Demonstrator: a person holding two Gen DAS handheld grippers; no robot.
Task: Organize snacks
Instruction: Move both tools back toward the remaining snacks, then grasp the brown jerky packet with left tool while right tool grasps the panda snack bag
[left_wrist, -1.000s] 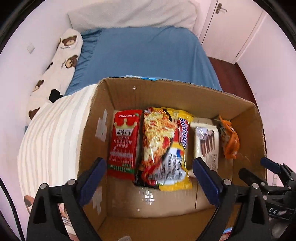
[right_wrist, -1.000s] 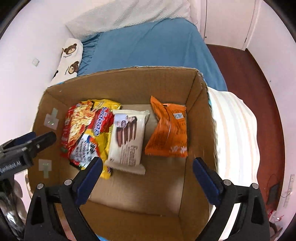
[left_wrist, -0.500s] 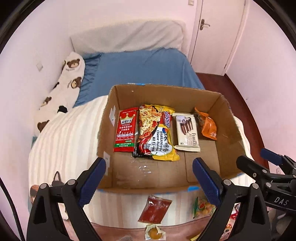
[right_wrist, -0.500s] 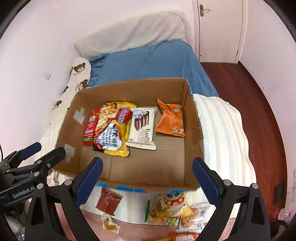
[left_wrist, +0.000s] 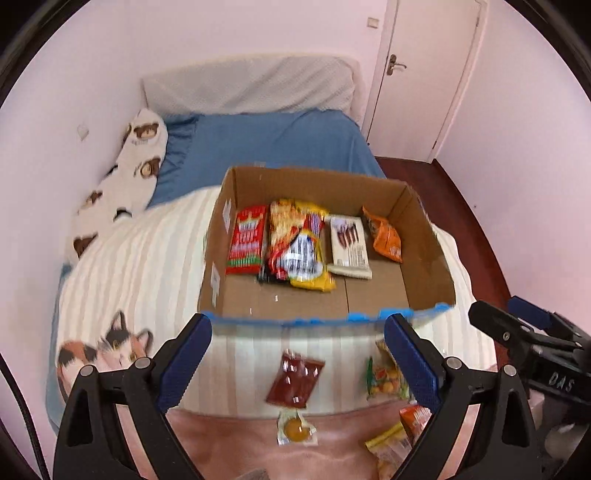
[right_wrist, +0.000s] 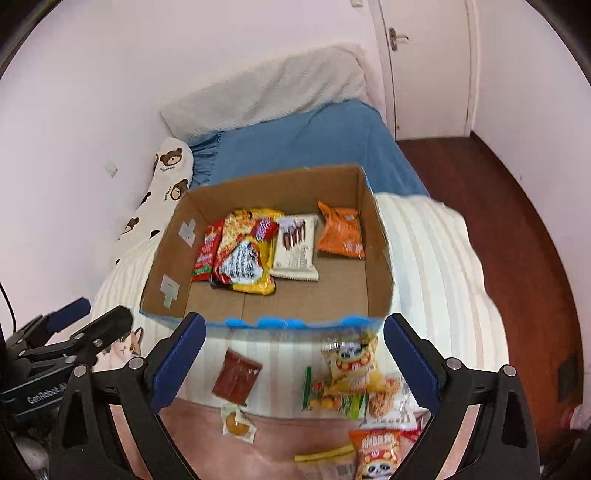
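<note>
An open cardboard box (left_wrist: 428, 236) (right_wrist: 376, 240) stands on the bed. Inside lie a red packet (left_wrist: 248, 240), a yellow noodle bag (left_wrist: 299, 247) (right_wrist: 247, 254), a white wafer packet (left_wrist: 349, 245) (right_wrist: 295, 245) and an orange bag (left_wrist: 384, 238) (right_wrist: 341, 232). In front of the box lie loose snacks: a dark red packet (left_wrist: 295, 380) (right_wrist: 236, 378), a small yellow-centred packet (left_wrist: 295, 432) (right_wrist: 238, 424) and several colourful bags (right_wrist: 351, 384). My left gripper (left_wrist: 297, 362) and right gripper (right_wrist: 291, 362) are open and empty, above the loose snacks.
A striped white blanket (left_wrist: 140, 273) with a cat print covers the near bed, over a pink cover (right_wrist: 280, 439). A bear-print pillow (left_wrist: 125, 184) lies left by the wall. Blue sheet (left_wrist: 273, 144) behind the box. Wooden floor (right_wrist: 517, 229) and a door at right.
Both grippers have pulled back and up out of the box. The box's near edge and the loose snacks in front of it have come into view.
</note>
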